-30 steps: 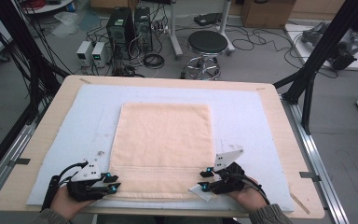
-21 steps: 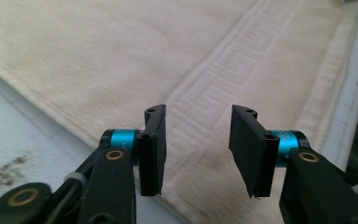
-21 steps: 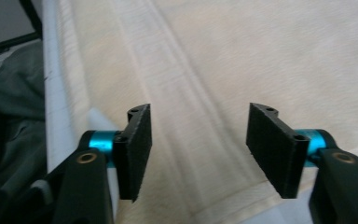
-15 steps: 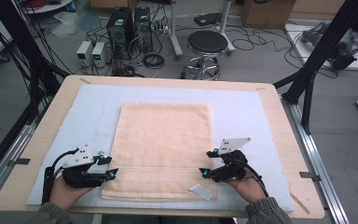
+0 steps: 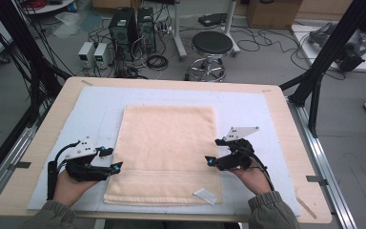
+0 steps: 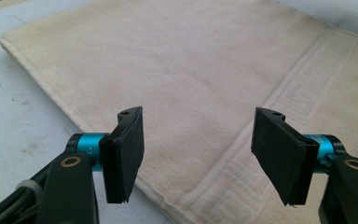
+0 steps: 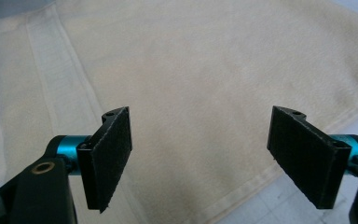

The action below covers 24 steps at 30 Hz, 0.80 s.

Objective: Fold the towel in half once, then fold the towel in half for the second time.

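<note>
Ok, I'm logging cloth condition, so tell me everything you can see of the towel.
The towel is pale peach terry cloth, lying flat and smooth on the white mat that covers the table. A woven band with a key pattern runs along its near end, and a small white label sticks out at its near right corner. Nothing grips it: the left tool and right tool hover at its side edges, jaws apart.

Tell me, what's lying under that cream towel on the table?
The towel lies flat on a pale sheet that covers most of the wooden table. Whether anything else lies beneath the towel cannot be seen.
</note>
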{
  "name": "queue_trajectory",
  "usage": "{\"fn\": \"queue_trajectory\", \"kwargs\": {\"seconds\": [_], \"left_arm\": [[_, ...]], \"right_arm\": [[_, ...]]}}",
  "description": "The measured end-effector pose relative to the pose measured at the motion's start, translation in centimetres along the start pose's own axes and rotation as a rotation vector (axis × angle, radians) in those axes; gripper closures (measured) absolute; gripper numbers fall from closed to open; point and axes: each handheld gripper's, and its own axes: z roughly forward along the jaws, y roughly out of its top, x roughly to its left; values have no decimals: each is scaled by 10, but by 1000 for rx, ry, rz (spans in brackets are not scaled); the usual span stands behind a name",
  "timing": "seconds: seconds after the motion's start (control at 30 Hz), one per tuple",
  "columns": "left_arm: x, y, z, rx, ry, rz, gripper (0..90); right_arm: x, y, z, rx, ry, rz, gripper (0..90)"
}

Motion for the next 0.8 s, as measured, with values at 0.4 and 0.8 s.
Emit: {"fn": "queue_trajectory", "kwargs": {"seconds": [0.4, 0.8], "left_arm": [[3, 6, 0, 12, -6, 19, 349], [32, 47, 1, -8, 16, 7, 323]], "right_arm": [[0, 1, -1, 21, -14, -9, 215], [-22, 24, -1, 35, -79, -30, 216]]}}
